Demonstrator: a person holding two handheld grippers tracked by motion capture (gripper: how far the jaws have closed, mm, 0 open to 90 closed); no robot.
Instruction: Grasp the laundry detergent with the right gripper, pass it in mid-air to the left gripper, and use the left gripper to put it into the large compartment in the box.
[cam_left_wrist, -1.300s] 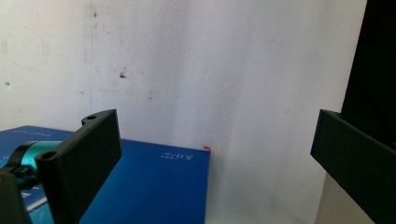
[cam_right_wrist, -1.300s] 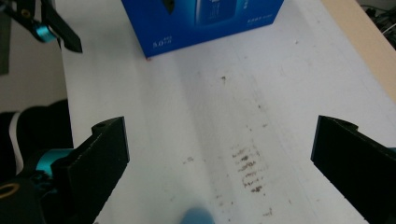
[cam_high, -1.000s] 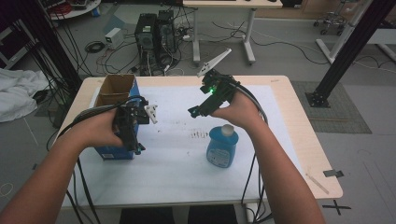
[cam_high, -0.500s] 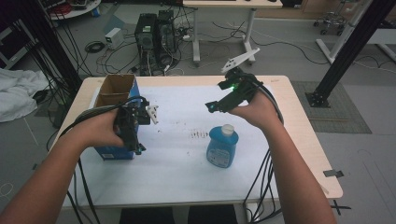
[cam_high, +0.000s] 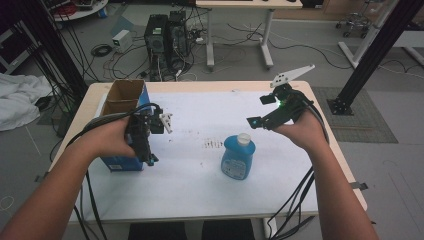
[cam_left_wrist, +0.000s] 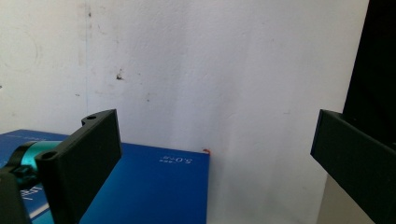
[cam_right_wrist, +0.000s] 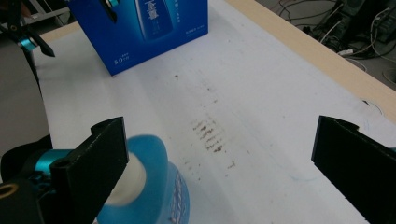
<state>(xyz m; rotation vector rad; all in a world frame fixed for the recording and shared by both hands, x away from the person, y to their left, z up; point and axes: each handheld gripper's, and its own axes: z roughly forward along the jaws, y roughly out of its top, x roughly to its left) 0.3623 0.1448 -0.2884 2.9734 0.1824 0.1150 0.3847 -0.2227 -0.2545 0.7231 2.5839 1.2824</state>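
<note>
Above the white mat: both grippers hover, jaws wide.
Left gripper (cam_high: 150, 134) steadies beside the tall blue cardboard box (cam_high: 120, 125); right gripper (cam_high: 265, 117) lines up over the blue plastic bottle (cam_high: 238, 157).

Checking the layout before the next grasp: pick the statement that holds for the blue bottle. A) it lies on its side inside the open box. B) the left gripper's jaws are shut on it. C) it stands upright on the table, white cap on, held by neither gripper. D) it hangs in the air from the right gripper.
C: the blue bottle stands capped on the table, with the right gripper open above it and the left gripper open by the blue box.
</note>
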